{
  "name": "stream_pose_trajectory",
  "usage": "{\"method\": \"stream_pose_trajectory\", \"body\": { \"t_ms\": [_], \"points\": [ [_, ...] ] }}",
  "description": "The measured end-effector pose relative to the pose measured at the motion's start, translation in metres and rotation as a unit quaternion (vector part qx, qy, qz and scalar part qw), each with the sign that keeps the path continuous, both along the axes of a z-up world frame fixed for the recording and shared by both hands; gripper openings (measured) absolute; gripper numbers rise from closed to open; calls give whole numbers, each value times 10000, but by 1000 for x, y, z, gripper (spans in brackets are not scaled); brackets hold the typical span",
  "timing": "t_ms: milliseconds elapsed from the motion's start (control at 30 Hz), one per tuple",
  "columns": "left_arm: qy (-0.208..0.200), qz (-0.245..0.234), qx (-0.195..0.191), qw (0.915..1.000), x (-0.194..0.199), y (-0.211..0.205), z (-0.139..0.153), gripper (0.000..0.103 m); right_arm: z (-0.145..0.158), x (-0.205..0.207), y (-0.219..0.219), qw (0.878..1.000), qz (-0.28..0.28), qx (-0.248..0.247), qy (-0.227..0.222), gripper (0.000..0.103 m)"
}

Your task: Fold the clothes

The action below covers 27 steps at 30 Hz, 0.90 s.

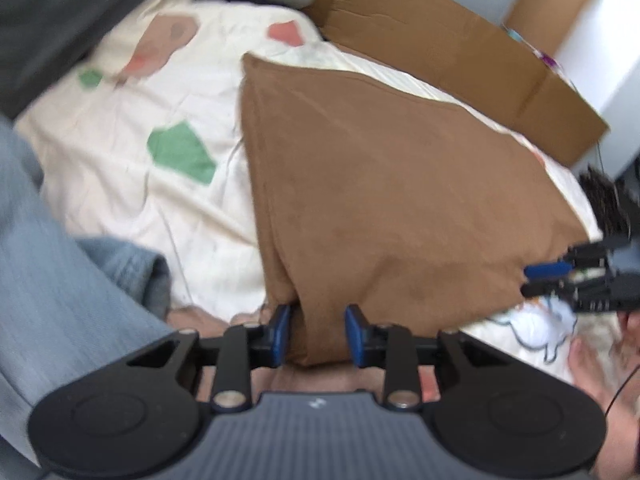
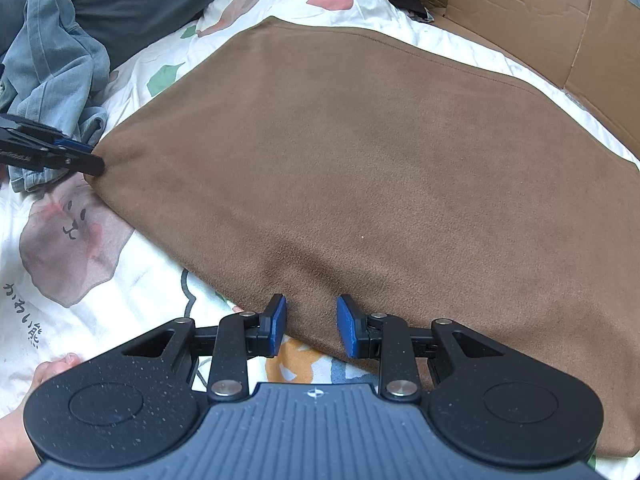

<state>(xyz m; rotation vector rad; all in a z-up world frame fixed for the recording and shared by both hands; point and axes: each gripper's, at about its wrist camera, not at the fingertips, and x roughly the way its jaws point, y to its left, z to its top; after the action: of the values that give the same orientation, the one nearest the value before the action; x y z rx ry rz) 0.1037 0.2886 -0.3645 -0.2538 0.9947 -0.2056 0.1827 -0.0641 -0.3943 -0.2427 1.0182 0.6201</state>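
Bed covered with white cartoon-print sheet [image 2: 100, 300]. Brown garment [image 2: 380, 160] spread flat across sheet, centre to right. Crumpled blue-grey garment [image 2: 56, 60] at far left. Dark grey cloth [image 2: 132, 4] at far edge. Cardboard box [image 2: 540, 28] along far right side.

left gripper [image 1: 316, 334]: angled down, jaws parted, pads apart | right gripper [image 2: 311, 326]: angled down, jaws parted, pads apart

A bedroom at home, judging by the cartoon-printed white duvet [image 2: 100, 300] spread over a bed, clothes heaped at its edge [image 2: 56, 68], cardboard boxes [image 2: 560, 40] alongside.
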Motion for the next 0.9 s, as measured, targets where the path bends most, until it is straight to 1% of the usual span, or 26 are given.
{"method": "stream_pose_trajectory", "body": {
  "t_ms": [33, 67, 133, 300, 400, 433, 467, 500, 533, 633, 800, 833, 900],
  "points": [
    [54, 75, -168, 9998, 0, 4, -4, 29, 0, 0, 0, 10000, 3, -2, -1, 35],
    [104, 129, -310, 9994, 0, 6, -7, 25, 0, 0, 0, 10000, 5, -4, -1, 35],
    [157, 193, -524, 9983, -1, 9, -11, 23, -1, 0, 0, 10000, 10, -9, -3, 35],
    [105, 298, -712, 9970, 4, 12, -15, 25, -1, -1, 1, 10000, 27, -25, -11, 35],
    [193, 262, -790, 9963, 12, 12, -20, 23, -1, -2, 2, 10000, 49, -40, -19, 35],
    [226, 290, -798, 9961, 13, 14, -21, 14, -1, -2, 2, 10000, 55, -40, -19, 35],
    [269, 360, -847, 9954, 15, 17, -22, 8, -1, -1, 2, 10000, 60, -38, -18, 35],
    [299, 447, -903, 9945, 15, 21, -23, 4, -1, -1, 2, 10000, 65, -36, -19, 35],
    [326, 522, -935, 9937, 14, 25, -23, 4, -1, -2, 1, 10000, 67, -34, -23, 35],
    [333, 552, -634, 9959, 9, 26, -18, 3, -2, -2, 2, 9999, 86, -48, -36, 35],
    [469, 764, -333, 9954, 3, 22, -9, 4, 3, -1, 2, 10000, 48, -55, -13, 35],
    [513, 809, -235, 9951, 3, 20, -6, 8, 5, -1, 2, 10000, 23, -34, -20, 35],
    [500, 935, -129, 9943, -3, 22, 0, 21, 11, -1, 1, 10000, 6, 32, -68, 35]
  ]
}}
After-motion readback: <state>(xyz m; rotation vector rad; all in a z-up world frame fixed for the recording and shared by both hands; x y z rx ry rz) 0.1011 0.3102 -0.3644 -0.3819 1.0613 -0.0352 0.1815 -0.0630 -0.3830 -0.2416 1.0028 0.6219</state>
